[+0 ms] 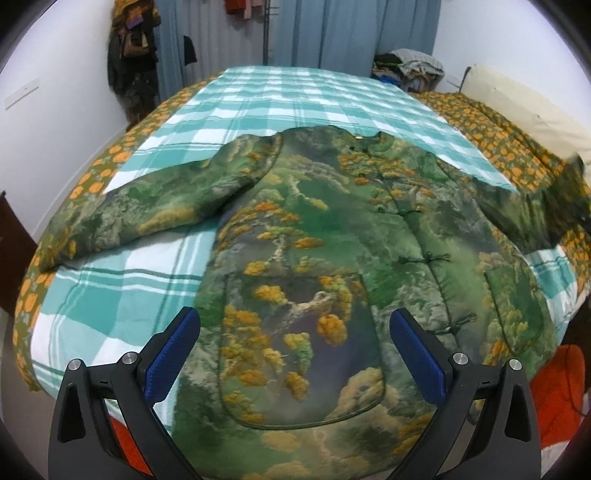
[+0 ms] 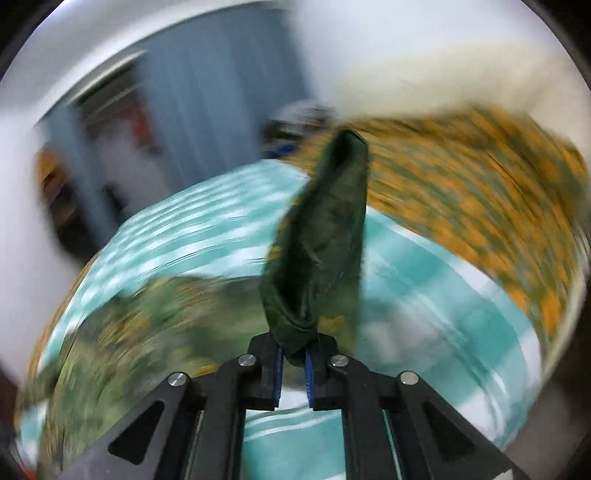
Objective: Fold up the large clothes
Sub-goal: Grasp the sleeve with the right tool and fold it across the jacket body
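Note:
A large padded jacket [image 1: 332, 258] with a green and orange landscape print lies front up on the bed, buttons closed. Its left sleeve [image 1: 147, 206] lies spread out to the left. My left gripper [image 1: 295, 332] is open and empty above the jacket's lower front, over a pocket. My right gripper [image 2: 294, 356] is shut on the dark green cuff of the right sleeve [image 2: 321, 236] and holds it lifted above the bed. The right wrist view is blurred by motion. The raised sleeve also shows at the right edge of the left wrist view [image 1: 565, 199].
The bed has a teal and white checked blanket [image 1: 295, 96] over an orange-flowered sheet [image 1: 498, 122]. A pillow [image 1: 524, 110] lies at far right. Clothes hang on the left wall [image 1: 133, 62]. Blue curtains [image 1: 332, 33] and a clothes pile [image 1: 410, 66] stand behind. An orange cloth [image 1: 557, 391] lies low right.

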